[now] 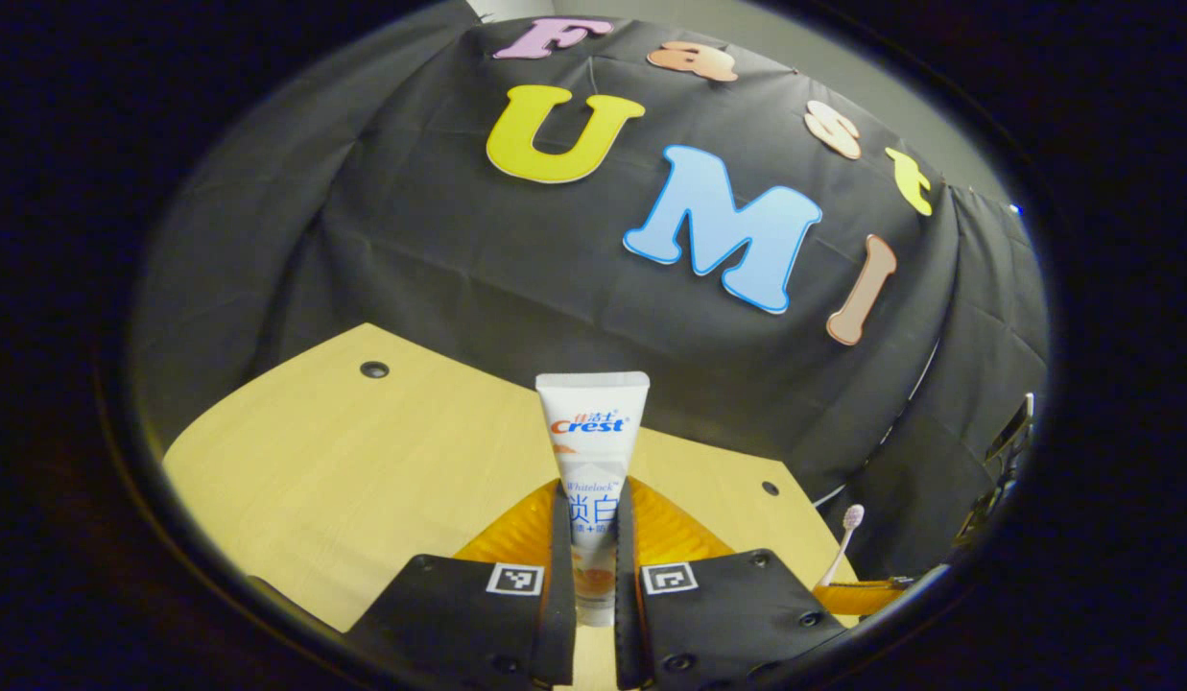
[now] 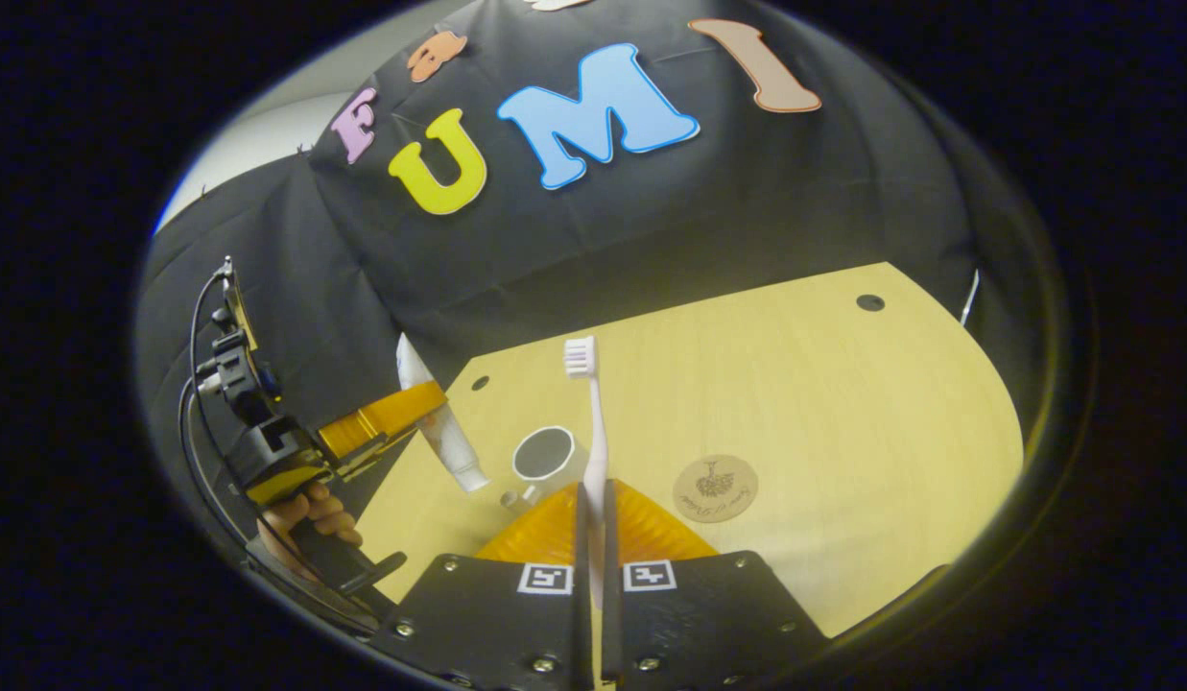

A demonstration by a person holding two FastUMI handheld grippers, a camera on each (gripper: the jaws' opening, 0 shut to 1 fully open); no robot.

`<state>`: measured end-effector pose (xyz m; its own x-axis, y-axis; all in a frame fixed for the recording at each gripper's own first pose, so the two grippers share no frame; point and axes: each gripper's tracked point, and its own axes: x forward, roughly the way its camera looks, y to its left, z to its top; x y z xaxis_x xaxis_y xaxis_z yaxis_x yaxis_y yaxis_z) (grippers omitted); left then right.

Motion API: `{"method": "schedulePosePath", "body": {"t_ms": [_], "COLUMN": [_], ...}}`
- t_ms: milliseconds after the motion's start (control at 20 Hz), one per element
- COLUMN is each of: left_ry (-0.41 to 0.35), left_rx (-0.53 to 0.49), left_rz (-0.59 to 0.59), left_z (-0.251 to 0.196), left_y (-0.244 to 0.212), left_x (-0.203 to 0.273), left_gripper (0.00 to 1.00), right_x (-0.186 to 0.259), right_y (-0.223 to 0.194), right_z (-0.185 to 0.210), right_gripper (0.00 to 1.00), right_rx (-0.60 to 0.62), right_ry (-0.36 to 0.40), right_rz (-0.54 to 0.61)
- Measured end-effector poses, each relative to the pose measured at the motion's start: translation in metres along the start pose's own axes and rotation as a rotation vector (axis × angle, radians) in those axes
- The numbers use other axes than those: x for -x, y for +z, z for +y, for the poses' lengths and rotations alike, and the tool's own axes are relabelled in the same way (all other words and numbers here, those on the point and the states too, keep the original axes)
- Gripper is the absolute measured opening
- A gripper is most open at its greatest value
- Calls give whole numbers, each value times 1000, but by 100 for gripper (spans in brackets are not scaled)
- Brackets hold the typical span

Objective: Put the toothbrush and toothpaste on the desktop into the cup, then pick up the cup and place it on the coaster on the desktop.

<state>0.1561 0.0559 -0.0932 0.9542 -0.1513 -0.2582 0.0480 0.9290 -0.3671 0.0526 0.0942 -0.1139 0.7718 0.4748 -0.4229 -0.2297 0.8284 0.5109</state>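
L gripper (image 1: pixel 593 576) is clamped on the toothpaste (image 1: pixel 593 451), both fingers pressing the tube's lower part, crimped end sticking up, held above the desktop (image 1: pixel 363 461). R gripper (image 2: pixel 593 566) is closed tight on the toothbrush (image 2: pixel 593 422) handle, bristles up top. From the right gripper view, the L gripper w/ a hand under it hangs off to the side, tube's cap end tilted down toward the cup (image 2: pixel 544 454), just beside its rim.

Progress, judging by this: both items picked, neither in the cup yet. Cup is empty and off the coaster (image 2: pixel 715 488), which lies near it w/ bare wood between. Left: drop both in, lift cup, set on coaster.

Room: plenty of open desktop beyond the coaster; the cup sits nearer the desk's back edge and the cloth wall, so approach looks tighter there.
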Motion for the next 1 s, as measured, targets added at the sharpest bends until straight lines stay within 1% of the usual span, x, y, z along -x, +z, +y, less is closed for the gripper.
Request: {"method": "schedulePosePath", "body": {"t_ms": [200,400,550,600,650,700,750,800,900,950,1000], "left_ry": [-36,-62,-50,-46,-43,-38,-38,-35,-33,-35,-40], "left_rx": [-6,-51,-90,-102,-118,-136,-158,-179,-215,-227,-235], "left_rz": [-20,-28,21,37,51,61,75,93,131,146,155], "left_z": [-6,-10,-5,-4,-2,-1,-1,0,3,2,1], "left_y": [0,-6,-29,-37,-45,-52,-59,-66,-80,-85,-88], "left_x": [-31,-61,-80,-83,-85,-86,-88,-89,-93,-92,-93], "left_gripper": [23,23,23,23,23,22,23,26,28,30,31], "right_x": [1,4,3,0,-1,-2,-2,-3,-2,-3,-4], "right_y": [-2,-1,-2,7,7,7,7,6,-5,-6,-6], "right_z": [-4,-6,-8,-3,-3,-3,-2,-3,-6,-5,-6], "right_gripper": [5,5,5,5,2,2,2,2,2,5,2], "right_rx": [16,11,9,9,8,8,5,4,3,4,5], "right_ry": [-23,-41,-49,-49,-49,-48,-46,-45,-40,-38,-37], "right_rz": [1,-3,-1,-1,0,-1,1,2,5,8,10]}}
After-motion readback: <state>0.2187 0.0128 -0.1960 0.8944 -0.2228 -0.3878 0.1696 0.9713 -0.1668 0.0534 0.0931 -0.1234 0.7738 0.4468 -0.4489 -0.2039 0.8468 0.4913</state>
